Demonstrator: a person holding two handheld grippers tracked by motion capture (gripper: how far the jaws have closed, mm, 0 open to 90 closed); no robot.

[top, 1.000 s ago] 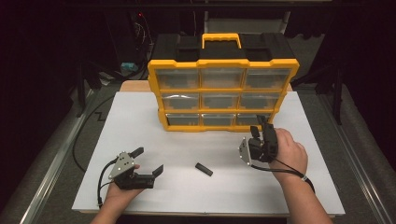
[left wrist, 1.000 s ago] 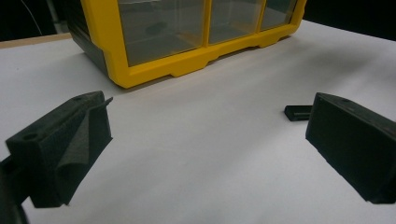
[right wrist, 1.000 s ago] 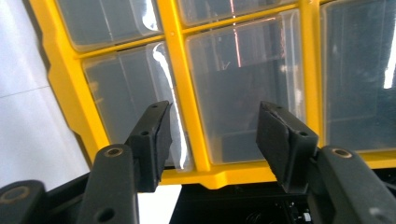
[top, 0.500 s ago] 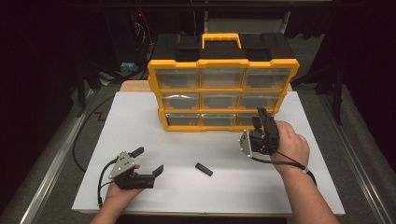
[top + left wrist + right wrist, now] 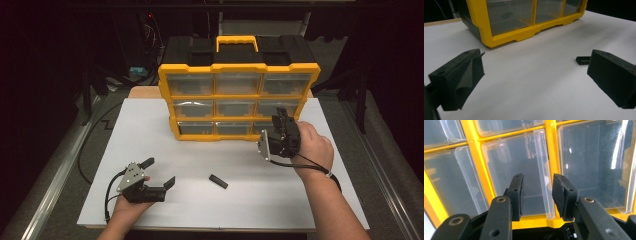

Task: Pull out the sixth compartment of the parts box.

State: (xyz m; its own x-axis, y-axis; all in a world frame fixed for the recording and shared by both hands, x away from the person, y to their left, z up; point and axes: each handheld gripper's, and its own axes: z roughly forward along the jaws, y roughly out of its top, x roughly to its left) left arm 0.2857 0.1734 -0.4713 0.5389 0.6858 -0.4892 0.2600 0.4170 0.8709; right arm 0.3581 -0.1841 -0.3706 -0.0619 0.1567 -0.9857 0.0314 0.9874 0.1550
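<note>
**Line up on the drawer pull before closing**

High view: the right gripper [image 5: 281,120] is at the organizer's [image 5: 239,100] bottom-right drawer [image 5: 265,126], at 3 o'clock from centre. The left gripper [image 5: 159,172] rests at 7 o'clock, jaws wide and empty, with a small black piece [image 5: 218,181] lying near it on the table [image 5: 310,190].

Left gripper view: the piece [image 5: 583,60] lies at 3 o'clock beside one jaw, untouched.

Right gripper view: the jaws have just been closing; they now stand narrow, with the drawer's clear upright pull [image 5: 542,172] between them, pads not yet pressing. Best to centre on it, close squarely, then draw straight out.
</note>
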